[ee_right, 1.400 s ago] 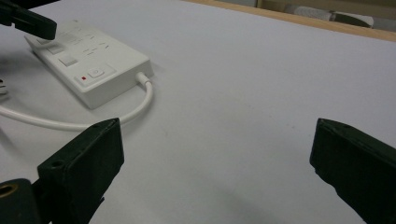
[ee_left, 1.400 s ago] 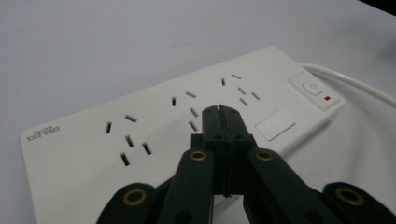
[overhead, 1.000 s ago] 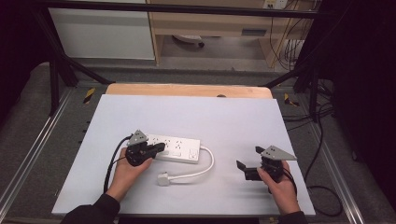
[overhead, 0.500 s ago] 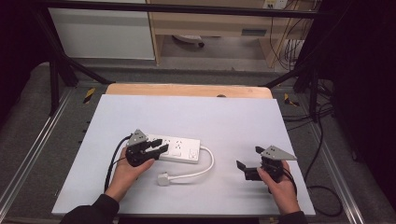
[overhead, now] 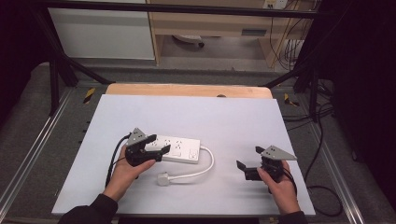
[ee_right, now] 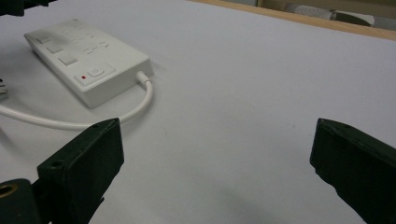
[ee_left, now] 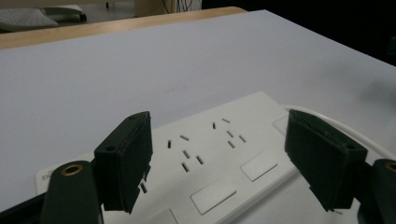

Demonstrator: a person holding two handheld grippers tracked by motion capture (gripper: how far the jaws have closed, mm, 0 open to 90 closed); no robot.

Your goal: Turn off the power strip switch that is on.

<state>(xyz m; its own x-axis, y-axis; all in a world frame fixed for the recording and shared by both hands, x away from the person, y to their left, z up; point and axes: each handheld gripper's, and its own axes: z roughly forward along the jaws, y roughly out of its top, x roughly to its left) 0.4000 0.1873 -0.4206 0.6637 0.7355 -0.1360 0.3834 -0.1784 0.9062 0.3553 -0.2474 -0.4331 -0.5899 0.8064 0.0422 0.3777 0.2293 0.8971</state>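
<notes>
Partly cut off by the lower frame edge of the left gripper view, the power strip (ee_left: 219,158) shows its socket slots and blank rocker switches, but not its near end. From above, the power strip (overhead: 177,148) lies left of centre on the white table (overhead: 233,116), its cord (overhead: 205,165) looping to a plug (overhead: 163,178). The left gripper (overhead: 158,145) hovers over the strip's left end; its jaws have just been opening and stand spread, pressing nothing. The right gripper (overhead: 250,163), well apart at the table's right, is likewise spread over bare surface. Its own view alone reveals the strip's red indicator (ee_right: 83,77).
</notes>
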